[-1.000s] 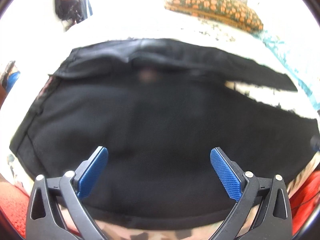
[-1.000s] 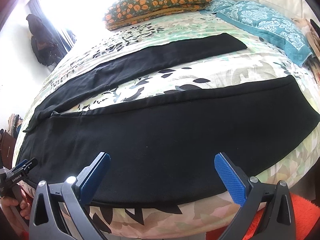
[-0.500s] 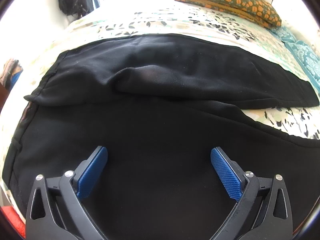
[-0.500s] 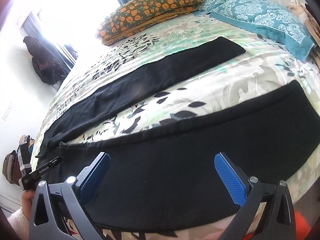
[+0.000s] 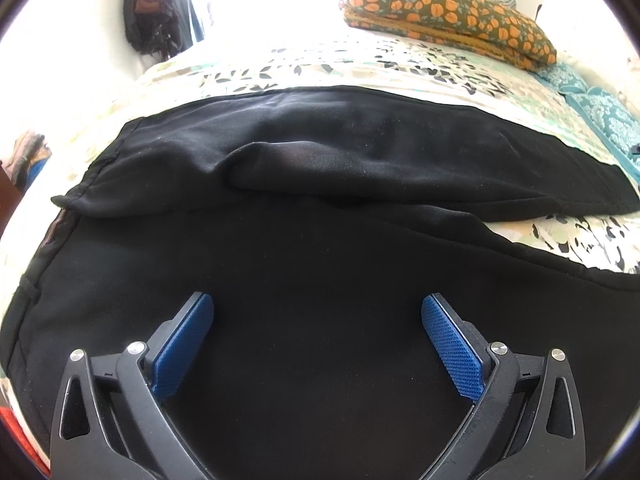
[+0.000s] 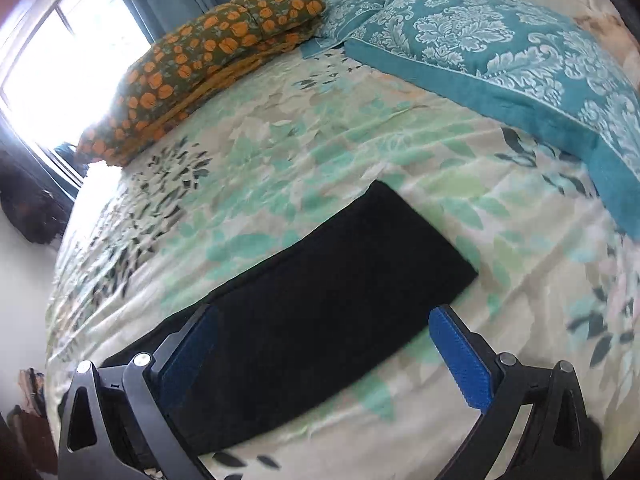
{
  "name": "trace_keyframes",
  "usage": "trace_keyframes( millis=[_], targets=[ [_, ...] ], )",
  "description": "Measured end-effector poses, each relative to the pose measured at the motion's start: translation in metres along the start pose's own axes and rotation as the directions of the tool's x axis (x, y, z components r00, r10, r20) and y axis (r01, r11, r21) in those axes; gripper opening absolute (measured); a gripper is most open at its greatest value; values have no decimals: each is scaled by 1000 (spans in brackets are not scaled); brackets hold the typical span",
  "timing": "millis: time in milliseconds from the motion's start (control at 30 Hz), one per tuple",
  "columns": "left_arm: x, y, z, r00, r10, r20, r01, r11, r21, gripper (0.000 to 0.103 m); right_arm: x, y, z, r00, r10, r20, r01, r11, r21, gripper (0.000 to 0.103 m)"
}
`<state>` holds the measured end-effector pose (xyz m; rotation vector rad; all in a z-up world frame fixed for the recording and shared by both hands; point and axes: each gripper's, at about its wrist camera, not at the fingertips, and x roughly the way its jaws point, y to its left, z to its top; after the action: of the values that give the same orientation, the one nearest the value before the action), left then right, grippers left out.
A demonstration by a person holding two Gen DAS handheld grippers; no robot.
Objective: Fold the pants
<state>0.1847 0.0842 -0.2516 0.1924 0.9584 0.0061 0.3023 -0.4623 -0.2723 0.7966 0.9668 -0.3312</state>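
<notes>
Black pants (image 5: 312,248) lie spread flat on a floral bedspread (image 5: 320,64), legs apart in a V. In the left wrist view the waist is at the left and the far leg (image 5: 400,164) runs to the right. My left gripper (image 5: 316,320) is open and empty, hovering over the near leg close to the crotch. In the right wrist view the far leg's cuff end (image 6: 352,276) lies between my fingers. My right gripper (image 6: 324,332) is open and empty just above it.
An orange-flowered folded blanket (image 6: 212,64) and teal patterned pillows (image 6: 500,64) lie at the head of the bed. A window (image 6: 60,60) is at the left. A dark bag (image 5: 152,8) hangs on the wall beyond the bed.
Both grippers moved forward over the bed. The right one travelled from the near leg across to the far leg's cuff. The left one advanced over the near leg toward the crotch.
</notes>
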Motion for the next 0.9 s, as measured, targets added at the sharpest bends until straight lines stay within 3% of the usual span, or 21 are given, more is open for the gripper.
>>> trace_keyframes(
  millis=[167,233,400,533,600,667,700,767,800,900],
  targets=[
    [0,-1,-2,1000,5,18,-5,1000,2,103,64,-17,37,989,-114,-90,110,992,-55,103],
    [0,-1,-2,1000,4,21,-4,1000,3,103,82,-24,39,988,-110,-112,105,993,-52,103],
    [0,-1,-3,1000,5,28,-5,1000,3,103,108,-7,45,970,-199,-137,161,955,-247,103],
    [0,-1,-4,1000,7,28,-7,1000,4,103,108,1,51,959,-267,-94,228,925,-303,103],
    [0,-1,-4,1000,7,28,-7,1000,4,103,111,4,56,962,-255,-94,216,927,-305,103],
    [0,-1,-4,1000,8,28,-8,1000,4,103,118,7,58,971,-196,-138,147,941,-303,100],
    [0,-1,-4,1000,9,28,-9,1000,5,103,122,8,57,971,-178,-162,123,945,-302,92],
    [0,-2,-3,1000,13,27,-13,1000,7,103,115,6,56,983,-86,-164,37,959,-280,30],
    [0,-2,-3,1000,15,27,-15,1000,9,103,111,8,57,985,-37,-167,-10,962,-274,12],
    [0,-2,-3,1000,15,27,-16,1000,9,103,90,21,49,989,-14,-145,-35,944,-328,9]
  ],
)
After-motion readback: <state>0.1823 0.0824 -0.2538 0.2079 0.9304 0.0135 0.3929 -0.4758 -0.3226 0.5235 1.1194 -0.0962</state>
